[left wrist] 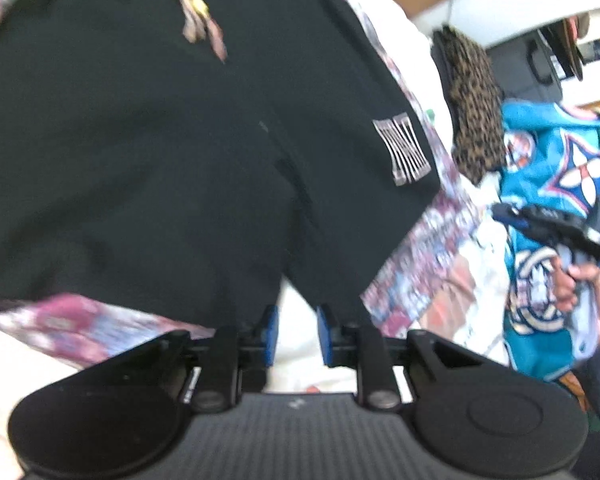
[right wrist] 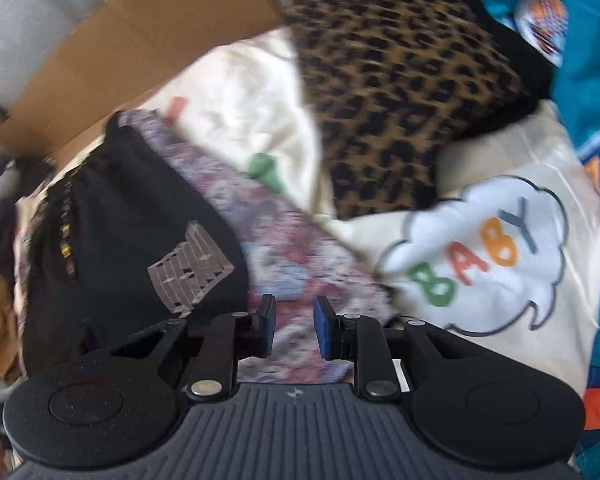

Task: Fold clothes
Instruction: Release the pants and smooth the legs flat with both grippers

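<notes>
- The left gripper sits at the bottom centre of its view, blue pads slightly spread with nothing between them; only pale cloth shows through the gap.
- The right gripper is likewise a little apart and empty, hanging over a floral sheet at the lower middle of its frame.
- The black shorts fill the upper left and centre of the left view, lying flat with their hem just above the left pads. In the right view they appear at the left, logo facing up.
- We judge that a fold has just been laid and both grippers are free of it, so the next care is to lift clear without snagging the hem.
- To do this well, we would check that the edges line up, then pinch only the top layer if a smoothing tug is needed.
- Other clothes wait at the right: a leopard-print garment, a cream top printed "BABY" and a teal patterned piece.
- Both views are blurred, so fine creases cannot be read.
</notes>
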Action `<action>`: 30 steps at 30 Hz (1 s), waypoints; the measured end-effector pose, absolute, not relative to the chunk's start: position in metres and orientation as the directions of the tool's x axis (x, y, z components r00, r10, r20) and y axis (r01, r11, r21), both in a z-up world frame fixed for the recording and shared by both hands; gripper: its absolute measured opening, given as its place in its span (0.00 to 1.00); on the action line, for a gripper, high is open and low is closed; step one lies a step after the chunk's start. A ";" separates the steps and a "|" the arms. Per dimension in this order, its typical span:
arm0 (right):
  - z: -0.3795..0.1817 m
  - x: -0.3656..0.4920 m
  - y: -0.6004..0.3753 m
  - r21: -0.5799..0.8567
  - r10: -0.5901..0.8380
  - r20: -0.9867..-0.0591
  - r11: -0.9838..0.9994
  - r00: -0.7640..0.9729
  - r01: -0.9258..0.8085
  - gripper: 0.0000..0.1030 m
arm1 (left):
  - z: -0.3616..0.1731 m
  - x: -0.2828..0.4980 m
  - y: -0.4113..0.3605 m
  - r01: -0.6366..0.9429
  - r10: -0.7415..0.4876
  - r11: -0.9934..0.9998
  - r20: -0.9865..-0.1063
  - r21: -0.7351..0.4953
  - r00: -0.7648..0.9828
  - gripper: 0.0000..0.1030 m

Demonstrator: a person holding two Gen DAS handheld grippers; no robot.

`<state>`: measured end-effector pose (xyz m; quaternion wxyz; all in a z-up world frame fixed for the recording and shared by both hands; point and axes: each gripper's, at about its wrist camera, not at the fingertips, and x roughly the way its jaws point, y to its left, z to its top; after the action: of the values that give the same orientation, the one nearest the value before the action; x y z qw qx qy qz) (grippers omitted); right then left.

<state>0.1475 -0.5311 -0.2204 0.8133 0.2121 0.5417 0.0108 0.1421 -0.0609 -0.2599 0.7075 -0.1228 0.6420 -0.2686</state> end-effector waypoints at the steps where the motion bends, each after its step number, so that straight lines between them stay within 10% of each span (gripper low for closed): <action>1: -0.216 0.150 -0.524 0.362 0.256 -0.875 0.909 0.410 0.205 0.21 | -0.255 0.145 -0.054 0.222 -0.532 0.832 -0.844 -0.508 0.064 0.20; 15: -0.167 0.165 -0.382 0.423 0.424 -0.869 0.904 0.255 -0.062 0.33 | -0.220 0.161 0.062 0.091 -0.339 0.940 -0.885 -0.328 0.318 0.23; 30: -0.234 0.087 -0.286 0.466 0.392 -0.829 0.879 0.399 0.104 0.38 | -0.242 0.156 0.148 0.053 -0.152 0.988 -0.905 -0.143 0.398 0.24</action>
<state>0.0865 -0.2864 -0.2343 0.8043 0.2295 0.5407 0.0895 0.1557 0.1480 -0.2415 0.8348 -0.0452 0.5452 -0.0615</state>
